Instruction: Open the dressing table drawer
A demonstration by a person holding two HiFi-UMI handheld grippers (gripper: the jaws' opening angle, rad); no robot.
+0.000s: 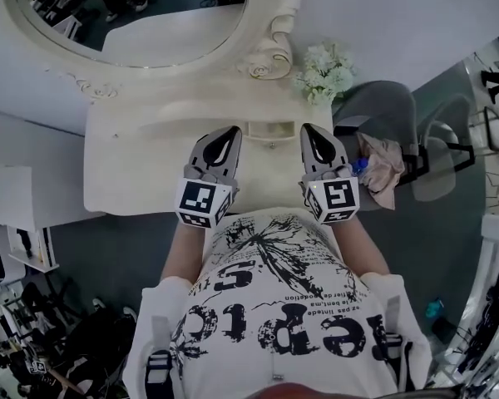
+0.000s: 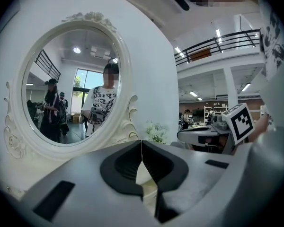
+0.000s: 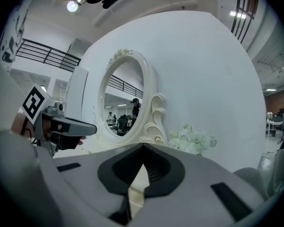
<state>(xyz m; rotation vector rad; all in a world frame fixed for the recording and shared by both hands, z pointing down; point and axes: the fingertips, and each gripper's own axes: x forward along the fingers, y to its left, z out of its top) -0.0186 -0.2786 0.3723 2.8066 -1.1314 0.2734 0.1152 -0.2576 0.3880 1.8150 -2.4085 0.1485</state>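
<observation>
The cream dressing table fills the middle of the head view, its top running left to right across the frame. Its oval mirror takes the upper left. A grey chair with cloth heaped on it stands at the right edge of the table, and a bunch of white flowers sits at the table's upper right corner.

The left gripper and the right gripper are held side by side at frame centre, both pointing up the frame towards the mirror. In each gripper view the dark pads meet along a thin seam with nothing between them, so both tongs are closed and empty.

The drawer shows as a small pale panel at the back of the table top, in the gap between the two tips. Its long axis lies left to right across the frame, square to the way the tongs point. A small knob sits just below the panel's middle.

The knob lies about midway between the tips, so neither hand looks clearly nearer. Taking it would probably mean swinging one gripper inward and parting its jaws first. How high the tips stand above the table top I cannot tell.
</observation>
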